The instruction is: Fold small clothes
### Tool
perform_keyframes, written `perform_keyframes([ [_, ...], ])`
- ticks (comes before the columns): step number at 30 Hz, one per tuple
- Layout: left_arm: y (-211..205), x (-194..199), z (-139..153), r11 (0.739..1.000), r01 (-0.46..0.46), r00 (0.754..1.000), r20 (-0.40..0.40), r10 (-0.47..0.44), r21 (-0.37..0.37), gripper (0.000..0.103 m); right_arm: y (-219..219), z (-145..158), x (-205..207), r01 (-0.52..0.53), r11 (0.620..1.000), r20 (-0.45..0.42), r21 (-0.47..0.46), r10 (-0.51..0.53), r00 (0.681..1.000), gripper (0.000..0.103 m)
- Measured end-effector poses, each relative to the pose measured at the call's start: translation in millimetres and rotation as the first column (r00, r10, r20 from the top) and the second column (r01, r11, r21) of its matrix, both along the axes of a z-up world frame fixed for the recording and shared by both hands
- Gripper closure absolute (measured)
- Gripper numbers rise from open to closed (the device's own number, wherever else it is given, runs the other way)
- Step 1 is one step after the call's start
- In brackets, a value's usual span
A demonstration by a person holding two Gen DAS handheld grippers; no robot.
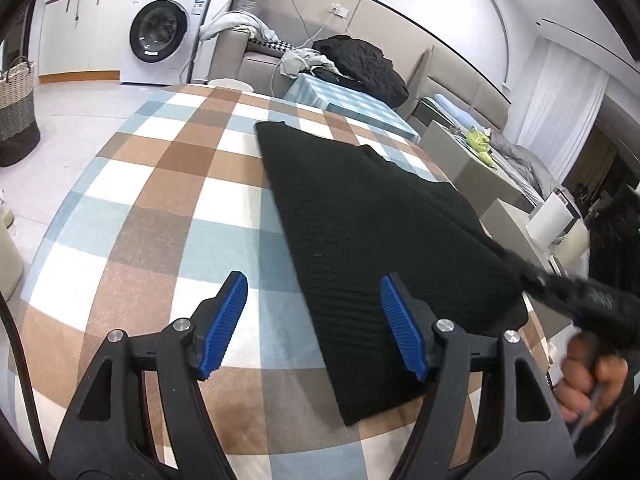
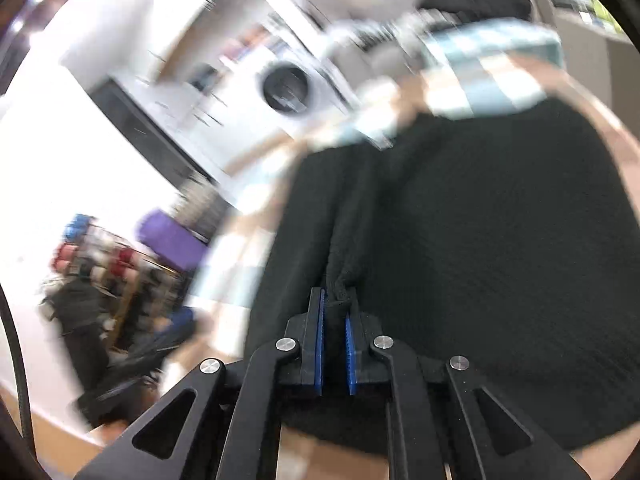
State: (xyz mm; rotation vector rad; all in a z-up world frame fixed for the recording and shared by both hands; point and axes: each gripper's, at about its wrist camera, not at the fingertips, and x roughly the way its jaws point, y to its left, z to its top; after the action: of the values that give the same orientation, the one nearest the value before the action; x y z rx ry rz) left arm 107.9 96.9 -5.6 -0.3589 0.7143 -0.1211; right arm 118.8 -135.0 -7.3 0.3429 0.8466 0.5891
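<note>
On the checked-cloth bench [image 1: 168,184], a black knit garment [image 1: 360,216] lay spread in a long tapering shape, wide at the near end and narrow toward the far edge. It lay right of centre, so a broad band of bare cloth remained on the left.

Right gripper [image 2: 335,312]: jaws pressed together, pinching a bunched corner of the knit between the blue pads [image 2: 320,332]. The fabric puckered where it entered the jaws and fell away in a soft ridge; presumably the corner was held so it could be carried across for a fold. The right wrist view was heavily motion-blurred, so the background was unreliable. In the left wrist view this gripper showed only as a dark smear at the garment's right side, with the person's hand [image 1: 592,376] below it.

Left gripper [image 1: 314,320]: jaws spread wide, holding nothing, poised above the garment's near left edge. Judged ready to pin or take that edge.

Edges and room: the garment's right side ran close to the bench's right rim, with grey boxes [image 1: 460,160] just beyond, so there was little slack there. Leftward was open. A second checked surface [image 1: 344,100] carrying a dark heap [image 1: 360,64] stood beyond the far edge, with a washing machine [image 1: 164,32] behind, well apart.
</note>
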Motion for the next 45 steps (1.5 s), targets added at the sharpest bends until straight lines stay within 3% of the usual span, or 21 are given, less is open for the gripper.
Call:
perform_keyframes([
  [3, -9.7, 6.7, -2.8, 1.0, 0.028, 1.0, -0.007, -0.028, 0.007, 0.036, -9.0, -14.3, -18.7, 0.02, 0.999, -0.068, -0.038, -0.022, 0.997, 0.095],
  [6, -23.3, 11.7, -6.8, 0.998, 0.064, 0.998, -0.019, -0.064, 0.025, 0.036, -15.4, -50.5, -17.3, 0.063, 0.987, -0.149, -0.148, -0.085, 0.985, 0.094],
  [9, -38.5, 15.8, -11.7, 0.995, 0.077, 0.997, -0.038, -0.074, 0.064, 0.036, -15.6, -62.2, -16.3, 0.043, 0.989, -0.19, -0.141, -0.07, 0.979, 0.091],
  [13, -47.7, 16.4, -18.3, 0.994, 0.094, 0.995, -0.052, -0.09, 0.064, 0.036, -11.2, -56.2, -5.3, 0.022, 0.991, -0.17, -0.133, -0.045, 0.984, 0.071],
  [15, -49.7, 16.0, -19.4, 0.993, 0.096, 0.994, -0.058, -0.092, 0.068, 0.036, -7.9, -61.0, 5.6, 0.022, 0.993, -0.182, -0.114, -0.043, 0.982, 0.071],
  [18, -48.2, 16.0, -19.4, 0.994, 0.089, 0.995, -0.06, -0.085, 0.063, 0.036, -5.2, -63.7, 17.3, 0.035, 0.995, -0.169, -0.09, -0.049, 0.984, 0.075],
  [20, -45.3, 16.6, -18.6, 0.995, 0.081, 0.995, -0.06, -0.077, 0.06, 0.036, 0.0, -60.1, 20.8, 0.034, 0.99, -0.134, -0.139, -0.053, 0.99, 0.097],
  [22, -42.8, 16.7, -15.9, 0.995, 0.075, 0.996, -0.058, -0.071, 0.06, 0.036, 2.9, -44.1, 11.5, 0.013, 0.994, -0.065, -0.112, -0.021, 0.998, 0.098],
  [24, -42.0, 16.7, -13.3, 0.995, 0.076, 0.996, -0.051, -0.073, 0.06, 0.036, 5.6, -21.4, -8.6, -0.002, 0.995, 0.062, -0.096, 0.008, 0.998, 0.098],
  [28, -51.1, 21.1, -16.9, 0.991, 0.114, 0.992, -0.066, -0.109, 0.076, 0.036, -1.5, -31.8, -15.3, 0.01, 0.985, 0.015, -0.175, -0.007, 1.0, 0.098],
  [30, -57.3, 23.4, -21.1, 0.986, 0.13, 0.989, -0.082, -0.122, 0.103, 0.036, -4.3, -48.7, -9.0, 0.007, 0.973, -0.061, -0.232, -0.022, 0.998, 0.098],
  [32, -62.0, 23.1, -24.1, 0.982, 0.147, 0.986, -0.094, -0.137, 0.115, 0.036, -8.6, -54.3, -0.3, 0.005, 0.977, -0.115, -0.215, -0.03, 0.993, 0.091],
  [36, -63.4, 22.3, -28.7, 0.981, 0.161, 0.983, -0.102, -0.15, 0.107, 0.036, -7.4, -43.1, 23.1, 0.012, 0.976, -0.095, -0.217, -0.033, 0.995, 0.079],
  [41, -57.2, 25.3, -32.0, 0.985, 0.145, 0.985, -0.108, -0.135, 0.093, 0.036, 4.4, -49.9, 86.5, 0.034, 0.97, -0.152, -0.242, -0.073, 0.986, 0.077],
  [45, -52.8, 27.1, -32.5, 0.987, 0.133, 0.986, -0.112, -0.122, 0.094, 0.036, 15.8, -55.4, 130.5, 0.045, 0.963, -0.136, -0.264, -0.084, 0.987, 0.077],
])
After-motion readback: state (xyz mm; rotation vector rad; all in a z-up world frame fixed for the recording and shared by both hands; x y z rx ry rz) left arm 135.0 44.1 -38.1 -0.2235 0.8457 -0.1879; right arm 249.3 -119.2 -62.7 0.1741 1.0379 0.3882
